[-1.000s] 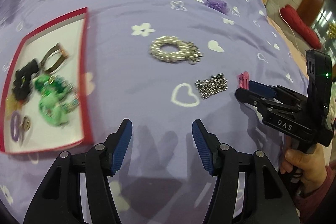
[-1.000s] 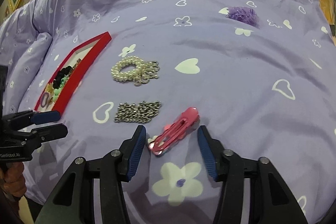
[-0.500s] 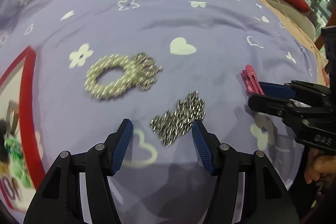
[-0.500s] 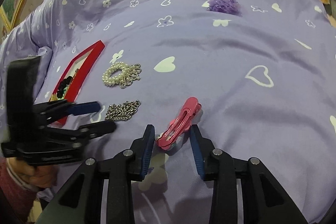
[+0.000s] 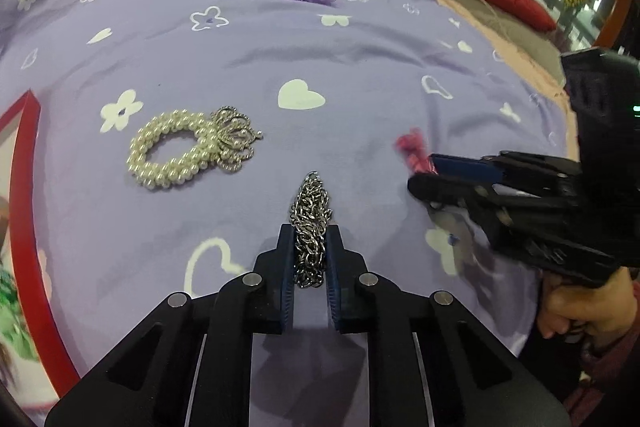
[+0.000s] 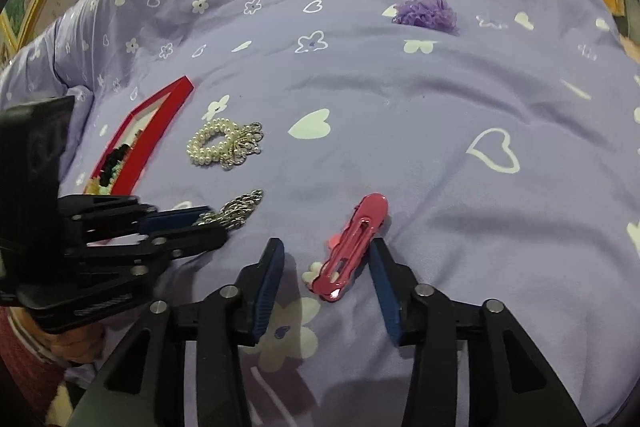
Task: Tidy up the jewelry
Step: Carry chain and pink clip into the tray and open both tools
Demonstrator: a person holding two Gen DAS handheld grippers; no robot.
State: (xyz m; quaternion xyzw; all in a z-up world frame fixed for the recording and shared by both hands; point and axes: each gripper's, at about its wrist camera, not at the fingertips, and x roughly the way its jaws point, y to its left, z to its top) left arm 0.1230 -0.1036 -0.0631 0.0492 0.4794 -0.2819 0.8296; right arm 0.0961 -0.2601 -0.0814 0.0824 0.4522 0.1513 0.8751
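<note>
Purple bedspread (image 6: 400, 107) underneath: the left gripper (image 5: 310, 239) has just pinched the silver chain (image 5: 310, 211), while the right gripper (image 6: 326, 259), jaws just narrowing, straddles the pink hair clip (image 6: 352, 247) without squeezing.

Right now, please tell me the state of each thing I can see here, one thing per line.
Left gripper: shut on the silver chain, jaws just closed.
Silver chain: bunched between the pads, lying on the bedspread.
Right gripper: open, jaws closing around the pink hair clip.
Pink hair clip: flat, not yet pinched.
Pearl bracelet: lying loose, untouched.
Purple scrunchie: lying loose, far side.
Red tray: partly filled.
</note>
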